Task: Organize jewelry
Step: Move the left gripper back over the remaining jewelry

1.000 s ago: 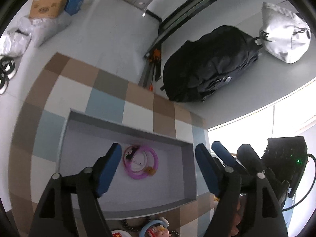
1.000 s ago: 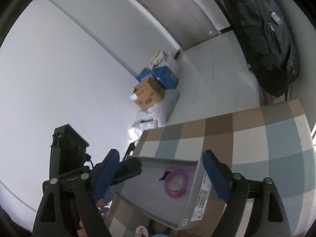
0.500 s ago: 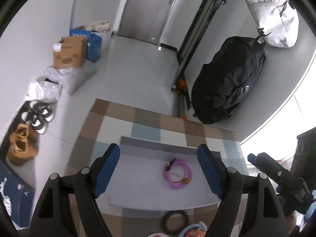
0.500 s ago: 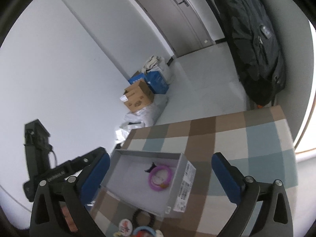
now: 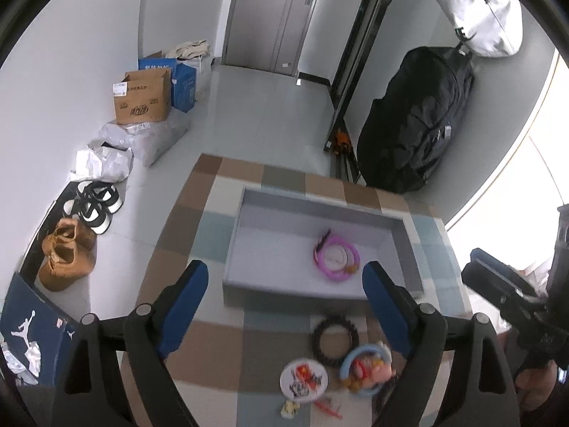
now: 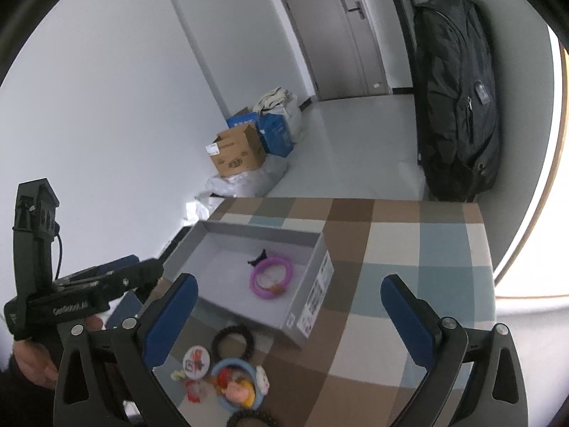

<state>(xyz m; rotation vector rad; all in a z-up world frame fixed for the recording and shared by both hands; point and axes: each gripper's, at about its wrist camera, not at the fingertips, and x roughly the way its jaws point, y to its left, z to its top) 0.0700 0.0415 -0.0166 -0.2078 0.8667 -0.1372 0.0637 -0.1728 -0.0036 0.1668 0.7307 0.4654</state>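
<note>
Left wrist: pink bracelet (image 5: 336, 258) in grey box (image 5: 409, 249); both tools gape wide, empty.

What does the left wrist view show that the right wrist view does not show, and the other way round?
Only the left wrist view shows the shoes on the floor and the white bag. Only the right wrist view shows the label on the outer side of the grey box. Both show the pink bracelet inside that box, the black bracelet in front of it, and the cardboard box.

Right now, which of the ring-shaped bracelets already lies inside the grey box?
The pink bracelet; the black beaded bracelet and blue cartoon-charm ring lie outside the grey box.
</note>
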